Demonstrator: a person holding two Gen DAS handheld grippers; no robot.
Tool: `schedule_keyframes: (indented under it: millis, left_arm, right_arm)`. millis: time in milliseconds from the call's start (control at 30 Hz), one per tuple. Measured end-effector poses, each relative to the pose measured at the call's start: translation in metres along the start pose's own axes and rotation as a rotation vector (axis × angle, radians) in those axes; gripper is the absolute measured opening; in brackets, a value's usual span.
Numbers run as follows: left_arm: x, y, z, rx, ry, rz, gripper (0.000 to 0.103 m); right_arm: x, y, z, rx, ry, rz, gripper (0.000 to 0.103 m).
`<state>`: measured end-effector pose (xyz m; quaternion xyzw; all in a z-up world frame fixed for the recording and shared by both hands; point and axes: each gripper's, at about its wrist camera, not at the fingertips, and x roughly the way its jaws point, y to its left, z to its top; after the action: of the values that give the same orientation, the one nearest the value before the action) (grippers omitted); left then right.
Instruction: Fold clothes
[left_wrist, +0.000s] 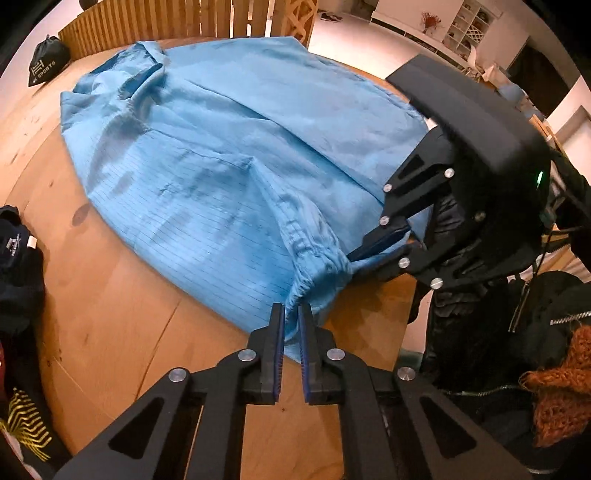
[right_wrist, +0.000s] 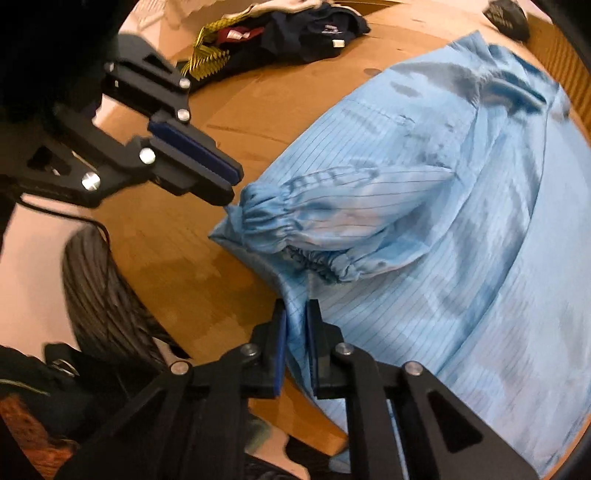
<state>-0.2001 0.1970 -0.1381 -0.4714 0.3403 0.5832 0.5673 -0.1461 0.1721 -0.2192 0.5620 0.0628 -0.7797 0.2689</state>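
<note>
A light blue pinstriped garment (left_wrist: 236, 155) lies spread across the wooden table (left_wrist: 110, 332), its elastic cuff (left_wrist: 317, 269) at the near edge. The left gripper (left_wrist: 291, 321) has its fingers clamped on fabric by that cuff, and the right gripper (right_wrist: 295, 317) pinches the hem beside it. Dark clothes (right_wrist: 295, 33) are piled well apart on the table.

Garment (left_wrist: 236, 155) sky blue, thin dark pinstripes, darker blue collar lining. Bench (left_wrist: 110, 314) warm tan wood, few dark knots. Left tongs (left_wrist: 291, 325) black, blue pads, silver screws; right tongs (right_wrist: 295, 321) same. Clothes pile (right_wrist: 295, 33) navy, maroon, yellow zigzag on black. Scarf (left_wrist: 561, 387) rust-orange knit.
</note>
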Motion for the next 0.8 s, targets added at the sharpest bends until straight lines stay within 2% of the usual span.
schedule_keyframes:
  millis: [67, 133, 200, 267, 300, 333, 467, 533, 567, 633, 800]
  left_arm:
    - [0.003, 0.0, -0.001, 0.01, 0.014, -0.027, 0.005]
    - [0.009, -0.001, 0.002, 0.018, 0.025, -0.05, 0.017]
    - [0.015, -0.008, 0.004, 0.058, 0.04, -0.035, 0.03]
    - [0.017, -0.023, 0.003, 0.13, 0.057, -0.002, 0.034]
    - [0.018, -0.028, 0.003, 0.149, 0.061, 0.019, 0.04]
    - [0.019, -0.031, 0.003, 0.156, 0.066, 0.038, 0.04]
    - [0.033, -0.025, 0.009, 0.123, 0.101, 0.077, 0.04]
    - [0.044, -0.021, 0.011, 0.104, 0.126, 0.07, 0.029]
    - [0.048, -0.019, 0.012, 0.097, 0.133, 0.063, 0.019]
    - [0.045, -0.017, 0.014, 0.079, 0.122, 0.048, 0.013]
    - [0.012, 0.006, 0.025, -0.029, 0.043, 0.05, 0.009]
  right_arm:
    - [-0.005, -0.005, -0.001, 0.028, -0.003, 0.034, 0.01]
    - [-0.007, -0.012, 0.001, 0.038, 0.001, 0.049, 0.01]
    - [-0.005, -0.011, 0.002, 0.032, 0.008, 0.046, 0.01]
    - [-0.004, -0.01, 0.002, 0.026, 0.016, 0.044, 0.01]
    - [-0.004, -0.009, 0.001, 0.027, 0.017, 0.045, 0.01]
    - [-0.004, -0.009, 0.0, 0.028, 0.018, 0.046, 0.01]
    - [-0.007, -0.007, -0.005, 0.022, 0.02, 0.043, 0.01]
    - [-0.01, -0.005, -0.008, 0.014, 0.014, 0.036, 0.01]
    - [-0.011, -0.004, -0.01, 0.001, 0.009, 0.028, 0.01]
    - [-0.013, -0.002, -0.014, -0.007, 0.01, 0.016, 0.01]
    - [-0.019, -0.006, -0.023, -0.008, 0.013, -0.02, 0.01]
